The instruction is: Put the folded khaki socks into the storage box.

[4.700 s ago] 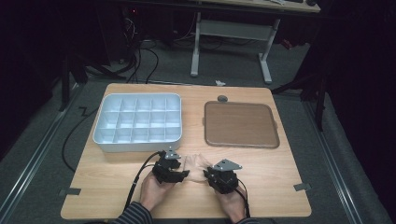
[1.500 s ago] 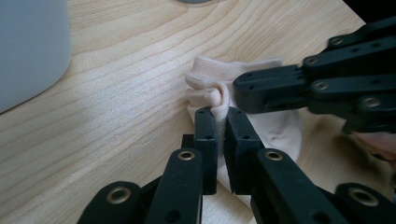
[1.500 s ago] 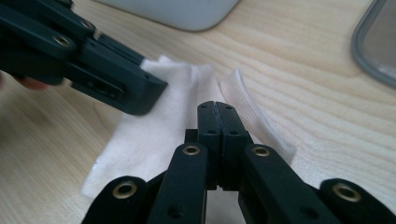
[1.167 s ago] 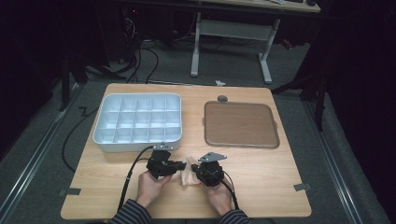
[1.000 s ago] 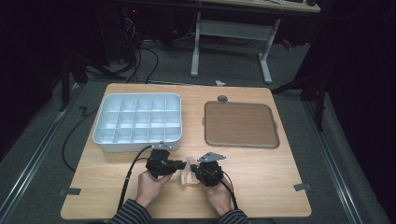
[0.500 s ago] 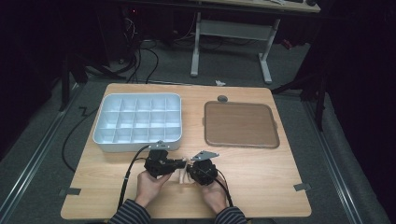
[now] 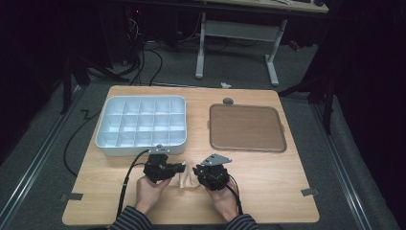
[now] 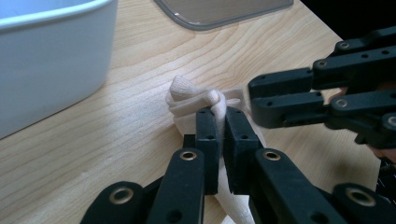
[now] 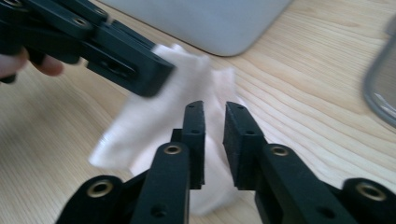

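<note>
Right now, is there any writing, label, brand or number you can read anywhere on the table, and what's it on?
None: no readable text on the white compartment tray, the brown tray, the pale cloth, the wooden table or the black grippers.

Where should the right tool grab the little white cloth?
Probably the loose, flat end of the cloth, coming from its right side. The left tool already pinches the bunched, knotted part, so that end is taken. The free end lies spread on the table, right by the right tool, whose jaws have just been opening.
</note>
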Tool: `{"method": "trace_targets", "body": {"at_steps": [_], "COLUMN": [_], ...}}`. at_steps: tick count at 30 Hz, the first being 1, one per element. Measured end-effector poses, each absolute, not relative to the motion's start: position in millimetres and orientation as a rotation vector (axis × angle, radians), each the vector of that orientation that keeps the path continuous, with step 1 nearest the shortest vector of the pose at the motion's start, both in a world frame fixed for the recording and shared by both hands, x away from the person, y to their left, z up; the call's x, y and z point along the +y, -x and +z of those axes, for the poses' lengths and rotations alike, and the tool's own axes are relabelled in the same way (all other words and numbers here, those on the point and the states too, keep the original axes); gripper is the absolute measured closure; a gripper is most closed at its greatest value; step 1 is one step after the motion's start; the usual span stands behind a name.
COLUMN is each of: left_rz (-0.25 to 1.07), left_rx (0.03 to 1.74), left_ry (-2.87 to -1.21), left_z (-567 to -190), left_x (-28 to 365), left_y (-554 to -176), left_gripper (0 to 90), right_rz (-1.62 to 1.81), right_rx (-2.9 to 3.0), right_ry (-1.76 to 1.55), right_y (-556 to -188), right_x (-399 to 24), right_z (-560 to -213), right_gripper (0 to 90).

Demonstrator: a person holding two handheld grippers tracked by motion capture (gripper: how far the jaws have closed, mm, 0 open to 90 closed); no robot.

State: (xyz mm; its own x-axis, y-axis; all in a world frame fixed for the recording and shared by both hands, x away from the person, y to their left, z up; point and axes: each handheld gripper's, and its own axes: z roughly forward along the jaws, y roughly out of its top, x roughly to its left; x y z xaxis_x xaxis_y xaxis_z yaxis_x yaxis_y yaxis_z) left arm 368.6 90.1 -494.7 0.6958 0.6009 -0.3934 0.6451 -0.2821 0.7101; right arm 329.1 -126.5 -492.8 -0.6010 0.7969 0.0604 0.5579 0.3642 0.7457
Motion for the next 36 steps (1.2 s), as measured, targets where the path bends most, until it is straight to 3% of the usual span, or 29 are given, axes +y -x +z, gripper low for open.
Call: {"method": "trace_targets", "body": {"at_steps": [4, 11, 21, 36], "left_rz": [-0.052, -0.047, -0.054, -0.08], "left_rx": [0.973, 0.977, 0.965, 0.904], "left_ry": [-1.976, -1.974, -1.976, -2.013], "left_z": [-496, -496, -492, -486], "left_x": [93, 91, 89, 73], "left_y": [-369, -368, -368, -373], "left_gripper": [85.7, 85.7, 85.5, 85.0], "right_rz": [1.1, 1.09, 1.078, 1.065], "right_rx": [2.267, 2.282, 2.344, 2.369], "right_ry": [-1.25, -1.309, -1.35, -1.299], "right_y": [-327, -329, -332, -333], "right_x": [-142, -145, -143, -141], "right_z": [-494, -506, -526, -526], "right_gripper": [66.6, 63.5, 81.3, 83.2]}}
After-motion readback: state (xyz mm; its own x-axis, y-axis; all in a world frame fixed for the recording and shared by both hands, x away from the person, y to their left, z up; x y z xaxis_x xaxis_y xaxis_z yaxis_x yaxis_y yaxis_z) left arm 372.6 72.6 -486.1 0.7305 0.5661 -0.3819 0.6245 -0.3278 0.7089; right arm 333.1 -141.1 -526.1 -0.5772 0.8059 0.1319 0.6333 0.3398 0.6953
